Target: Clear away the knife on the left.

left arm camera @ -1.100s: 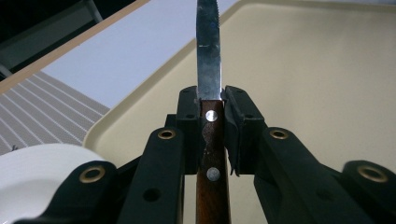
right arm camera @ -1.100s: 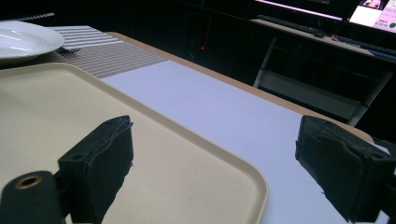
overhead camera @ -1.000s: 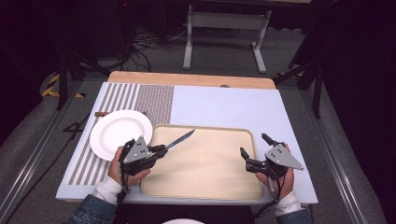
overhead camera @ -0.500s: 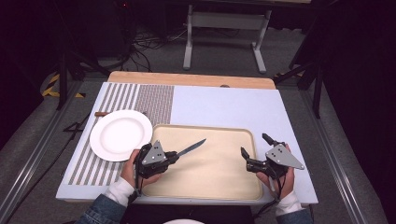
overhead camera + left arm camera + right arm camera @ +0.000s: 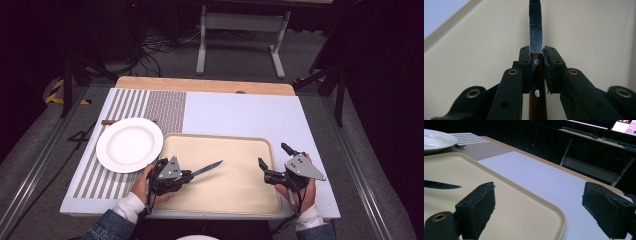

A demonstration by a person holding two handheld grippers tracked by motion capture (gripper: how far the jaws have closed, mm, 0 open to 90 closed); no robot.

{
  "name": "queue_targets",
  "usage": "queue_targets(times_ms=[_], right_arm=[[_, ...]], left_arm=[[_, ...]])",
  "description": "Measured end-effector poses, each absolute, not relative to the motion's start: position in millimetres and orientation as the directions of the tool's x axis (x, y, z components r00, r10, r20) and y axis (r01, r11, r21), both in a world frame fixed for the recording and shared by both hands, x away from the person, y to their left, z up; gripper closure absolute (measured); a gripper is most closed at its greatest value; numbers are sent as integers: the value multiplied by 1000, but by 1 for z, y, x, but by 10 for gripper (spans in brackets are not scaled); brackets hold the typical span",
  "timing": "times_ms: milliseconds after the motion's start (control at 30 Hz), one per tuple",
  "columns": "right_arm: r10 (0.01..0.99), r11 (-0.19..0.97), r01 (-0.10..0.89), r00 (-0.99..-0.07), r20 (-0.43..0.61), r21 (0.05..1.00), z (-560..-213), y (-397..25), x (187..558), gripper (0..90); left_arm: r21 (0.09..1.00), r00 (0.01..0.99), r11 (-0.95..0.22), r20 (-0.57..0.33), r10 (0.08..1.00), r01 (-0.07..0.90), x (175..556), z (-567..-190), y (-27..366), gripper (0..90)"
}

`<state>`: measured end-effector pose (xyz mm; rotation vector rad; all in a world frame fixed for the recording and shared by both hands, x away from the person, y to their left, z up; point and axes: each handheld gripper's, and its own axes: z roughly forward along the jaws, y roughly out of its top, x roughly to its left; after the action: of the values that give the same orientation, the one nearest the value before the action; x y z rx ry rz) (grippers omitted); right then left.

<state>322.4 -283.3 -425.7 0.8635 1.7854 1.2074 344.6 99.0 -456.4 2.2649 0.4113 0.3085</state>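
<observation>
High view: our left claw [image 5: 192, 176] grips the knife [image 5: 206, 169] by its wooden handle, blade over the tray [image 5: 225, 192] near its left edge | right claw [image 5: 264, 170] gapes empty at the tray's right edge | step: carrying knife | next, we judge: lower and release.

A white plate [image 5: 129, 144] sat on a striped placemat [image 5: 150, 107] at the table's left, just beside a beige tray [image 5: 240, 150]. A brown-handled utensil [image 5: 109, 121] lay partly under the plate's far edge. The tabletop [image 5: 240, 112] was pale blue-white with a wooden far edge.
</observation>
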Motion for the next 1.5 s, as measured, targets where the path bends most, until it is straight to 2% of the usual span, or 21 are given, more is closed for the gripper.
queue_targets(times_ms=[133,333,600,633,700,733,900,1067,1333,1433,1500], right_arm=[[860,314,101,-451,-238,944,-426,-284,323,120],[857,312,100,-459,-234,945,-426,-284,323,120],[854,314,103,-465,-233,944,-427,-283,323,119],[854,314,102,-466,-233,944,-427,-283,323,119],[853,313,102,-467,-233,944,-426,-284,323,119],[854,312,104,-465,-231,944,-427,-284,323,119],[856,312,106,-463,-231,944,-428,-284,323,119],[858,313,108,-458,-232,943,-428,-283,324,119],[859,320,121,-456,-234,940,-431,-283,324,119],[858,324,122,-456,-237,938,-431,-282,324,119],[858,325,125,-456,-237,937,-432,-282,324,119]], left_arm=[[748,917,-626,59,394,221,344,-458,100,772],[723,927,-654,53,372,221,343,-460,98,771],[742,930,-638,55,362,205,342,-458,101,761],[758,934,-622,51,354,194,341,-455,103,770],[763,936,-620,60,348,182,340,-453,105,862],[773,941,-613,65,333,164,339,-450,106,896],[769,957,-635,128,261,70,344,-442,103,899],[720,973,-694,181,143,-32,353,-445,88,899],[647,983,-751,180,-18,-132,361,-453,66,899],[622,984,-768,168,-61,-154,363,-457,60,899],[616,984,-773,167,-59,-151,364,-458,58,899]])
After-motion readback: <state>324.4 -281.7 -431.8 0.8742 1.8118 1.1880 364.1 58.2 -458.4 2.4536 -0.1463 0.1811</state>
